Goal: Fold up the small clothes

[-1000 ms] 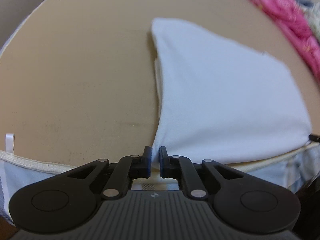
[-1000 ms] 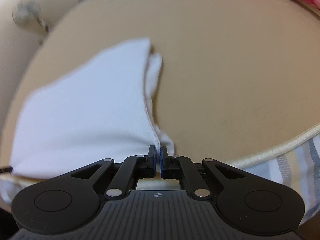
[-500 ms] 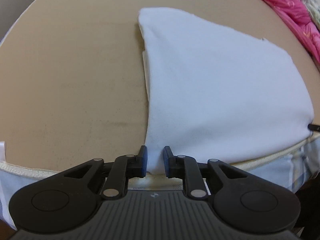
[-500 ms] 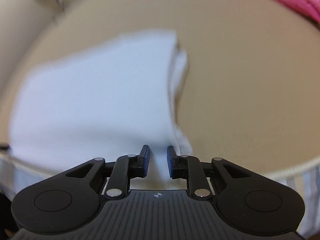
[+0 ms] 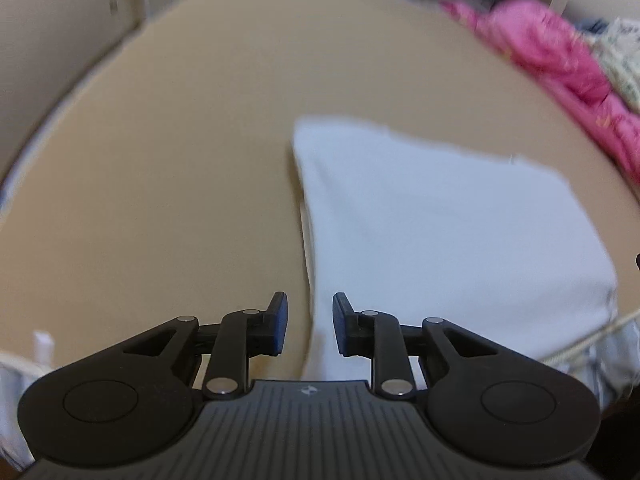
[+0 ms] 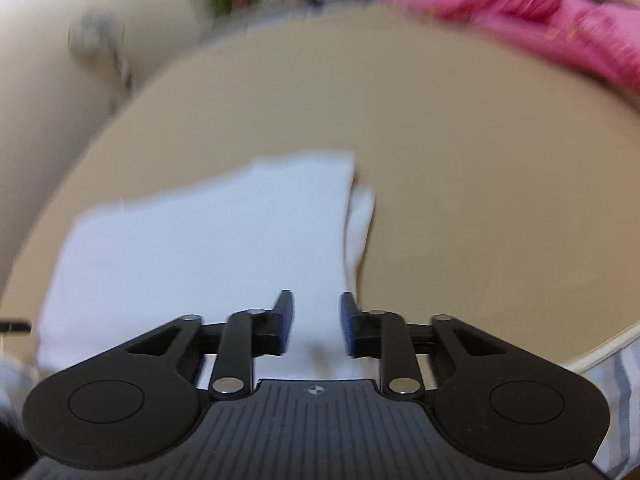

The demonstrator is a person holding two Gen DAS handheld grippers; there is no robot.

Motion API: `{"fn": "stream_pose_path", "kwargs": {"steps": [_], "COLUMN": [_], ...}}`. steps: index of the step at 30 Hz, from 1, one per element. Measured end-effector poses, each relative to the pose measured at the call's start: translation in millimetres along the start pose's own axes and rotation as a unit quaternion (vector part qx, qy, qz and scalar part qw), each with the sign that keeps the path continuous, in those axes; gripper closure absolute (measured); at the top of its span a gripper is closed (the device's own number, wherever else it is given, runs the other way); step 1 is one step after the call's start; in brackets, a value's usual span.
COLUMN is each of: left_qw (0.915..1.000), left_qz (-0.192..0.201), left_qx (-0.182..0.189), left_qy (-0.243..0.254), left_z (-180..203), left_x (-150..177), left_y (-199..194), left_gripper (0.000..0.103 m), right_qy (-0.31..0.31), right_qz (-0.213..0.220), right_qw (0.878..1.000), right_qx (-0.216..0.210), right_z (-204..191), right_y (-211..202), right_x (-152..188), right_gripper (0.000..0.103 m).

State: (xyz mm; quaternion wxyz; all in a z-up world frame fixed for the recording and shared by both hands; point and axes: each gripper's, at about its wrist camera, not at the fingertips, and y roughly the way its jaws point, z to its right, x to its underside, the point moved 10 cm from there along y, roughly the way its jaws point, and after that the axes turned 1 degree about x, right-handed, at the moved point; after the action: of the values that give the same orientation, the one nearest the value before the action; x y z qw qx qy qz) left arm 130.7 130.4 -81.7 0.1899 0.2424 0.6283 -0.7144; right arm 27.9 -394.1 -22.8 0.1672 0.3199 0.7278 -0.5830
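Note:
A white folded garment lies flat on the tan table, near its front edge. In the left wrist view it fills the right half; my left gripper is open and empty, raised above the garment's near left corner. In the right wrist view the same garment lies at the left and centre, with an under layer showing along its right edge. My right gripper is open and empty, above the garment's near right corner. Both views are blurred.
A heap of pink clothes lies at the table's far right, also in the right wrist view. A cream piped edge and striped fabric hang below the table's front. A pale wall stands at the left.
Both grippers, shut on the garment's near corners a second ago, have opened and let go. Both have lifted and drawn back, so the garment looks farther away.

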Motion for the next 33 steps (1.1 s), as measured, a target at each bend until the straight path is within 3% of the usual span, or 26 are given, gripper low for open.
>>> {"fn": "stream_pose_path", "kwargs": {"steps": [4,8,11,14,25,27,28,30,33], "left_qw": [0.9950,0.9857,0.9838,0.9782,0.9815,0.9810,0.9808,0.9809,0.9798], "left_qz": [0.098,0.159,0.137,0.137,0.141,0.145,0.145,0.142,0.147], "left_qx": [-0.011,-0.053,-0.039,-0.048,-0.060,-0.058,-0.059,-0.061,-0.059], "left_qy": [0.016,-0.014,-0.109,-0.149,-0.114,-0.115,-0.116,-0.118,-0.122], "left_z": [-11.3,-39.4,-57.5,-73.9,-65.8,-67.3,-68.4,-72.3,-75.7], "left_x": [-28.7,-37.7,-27.9,-20.8,-28.1,-26.9,-26.0,-24.2,-20.6], "left_y": [-55.8,-85.9,-80.2,-80.5,-60.7,-62.2,-62.4,-62.0,-68.8], "left_gripper": [0.047,0.037,0.037,0.037,0.036,0.036,0.036,0.036,0.036], "right_qy": [-0.001,-0.031,-0.032,-0.025,-0.028,-0.028,-0.026,-0.023,-0.049], "right_qz": [0.043,0.051,0.047,0.048,0.064,0.067,0.066,0.063,0.061], "right_qw": [0.999,0.997,0.997,0.997,0.996,0.996,0.997,0.997,0.997], "right_qx": [0.033,0.051,0.051,0.050,0.050,0.043,0.036,0.024,-0.003], "right_z": [-0.7,-10.0,-16.6,-20.7,-62.5,-75.0,-81.7,-97.6,-133.6], "right_y": [-11.0,-7.8,-17.3,-13.6,-5.8,-6.0,-5.7,-5.6,-6.4], "right_x": [-7.3,-6.4,0.1,-1.7,1.5,5.8,9.1,17.7,32.2], "right_gripper": [0.061,0.061,0.061,0.061,0.063,0.084,0.088,0.093,0.094]}}
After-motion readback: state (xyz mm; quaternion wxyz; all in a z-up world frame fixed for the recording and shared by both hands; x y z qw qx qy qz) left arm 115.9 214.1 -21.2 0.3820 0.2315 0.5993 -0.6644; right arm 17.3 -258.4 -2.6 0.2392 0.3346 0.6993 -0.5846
